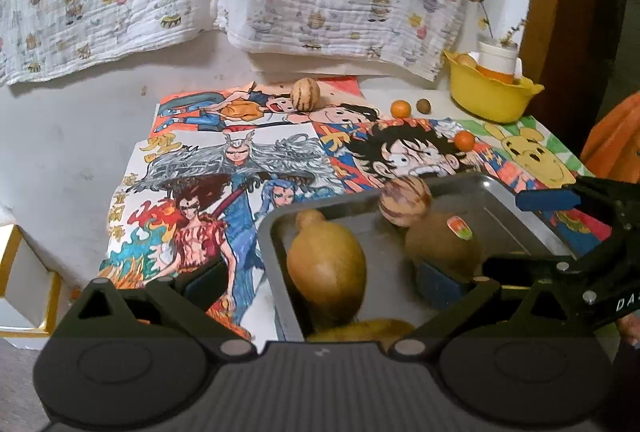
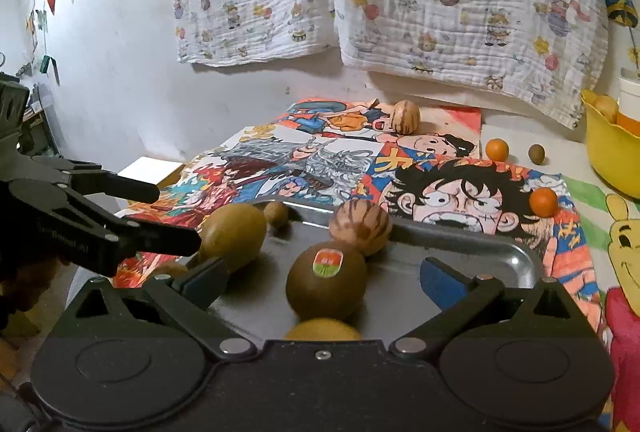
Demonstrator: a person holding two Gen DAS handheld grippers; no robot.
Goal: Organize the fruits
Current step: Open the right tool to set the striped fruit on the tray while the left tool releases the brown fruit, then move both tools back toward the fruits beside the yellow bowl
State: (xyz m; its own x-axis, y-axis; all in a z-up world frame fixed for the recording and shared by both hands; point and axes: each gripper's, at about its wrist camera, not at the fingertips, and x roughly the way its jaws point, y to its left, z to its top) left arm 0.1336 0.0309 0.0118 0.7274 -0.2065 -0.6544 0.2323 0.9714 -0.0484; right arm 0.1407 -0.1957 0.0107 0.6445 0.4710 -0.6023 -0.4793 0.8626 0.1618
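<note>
Looking along both pairs of tongs, we note a metal baking tray (image 2: pixel 516 256) lying on cartoon posters (image 1: pixel 240 167) spread over the table.

Left gripper (image 1: pixel 320 286): jaws spread wide, gripping nothing. A pear-shaped yellow-brown fruit (image 1: pixel 326 264) sits between its fingers at the tray's left end; we cannot tell whether either pad touches it.

Right gripper (image 2: pixel 320 280): jaws likewise wide apart, nothing clamped. A kiwi with a red-green sticker (image 2: pixel 326 282) sits in the tray between its fingers, apart from both blue pads.

Other tray contents: a striped tan fruit (image 2: pixel 360 228) at the far rim, touching the kiwi; a small brown fruit (image 2: pixel 276 214) at the far left corner; a yellow fruit (image 2: pixel 322 330) at the near edge, mostly hidden behind the gripper body.

Fruit outside the tray: a second striped fruit (image 1: pixel 305 94) on the far poster; one small orange (image 1: pixel 401 109) on bare tabletop with a small brown round fruit (image 1: pixel 423 106) just beside it; another small orange (image 1: pixel 464 141) on the poster.

A yellow bowl (image 1: pixel 486 95) at the far right holds a white-and-orange container (image 1: pixel 497 61). Printed cloths (image 2: pixel 460 3) hang on the wall behind.
</note>
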